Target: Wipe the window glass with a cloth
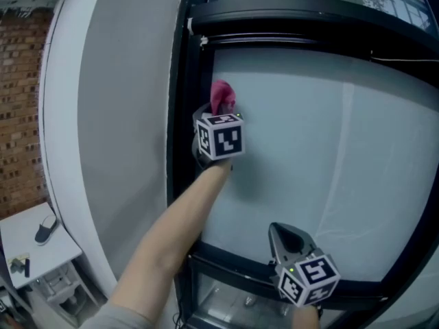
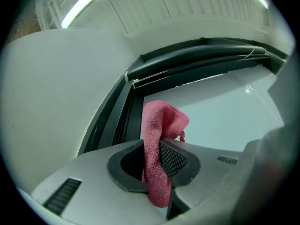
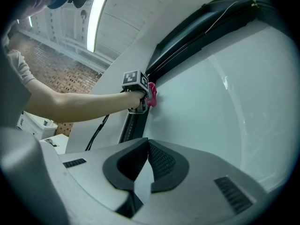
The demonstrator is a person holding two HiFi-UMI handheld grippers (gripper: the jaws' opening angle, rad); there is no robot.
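Noted right gripper (image 1: 282, 237) nearest, low by the bottom rail of the window frame (image 1: 180, 115), jaws pressed together on nothing; parked just off the pane. Found left gripper (image 1: 218, 118) higher, at full arm's reach, clamped on the pink cloth (image 1: 223, 96). Confirmed in the left gripper view: one fold pinched between the pads, a loose bunch standing above the tips, a short tail hanging below.

Placed cloth at the left edge of the window glass (image 1: 329, 156), in the upper part, just beside the dark upright. Appears to touch the pane; could not confirm contact.

Judged cloth light, soft and limp: should conform to glass and slide easily, but may creep out of the pinch under drag. Best held deep in the fold, leaving the bunch proud as wiping face. Judged glass hard, smooth, breakable: press with fabric only, keep jaw tips off.

Marked obstacles: upright and top rail close by, limiting strokes leftward and upward; black cable (image 3: 96, 132) trailing under the left forearm.

Beyond, logged grey wall (image 1: 116, 115), small white table (image 1: 27, 235) and brick wall (image 1: 20, 101), all well apart.
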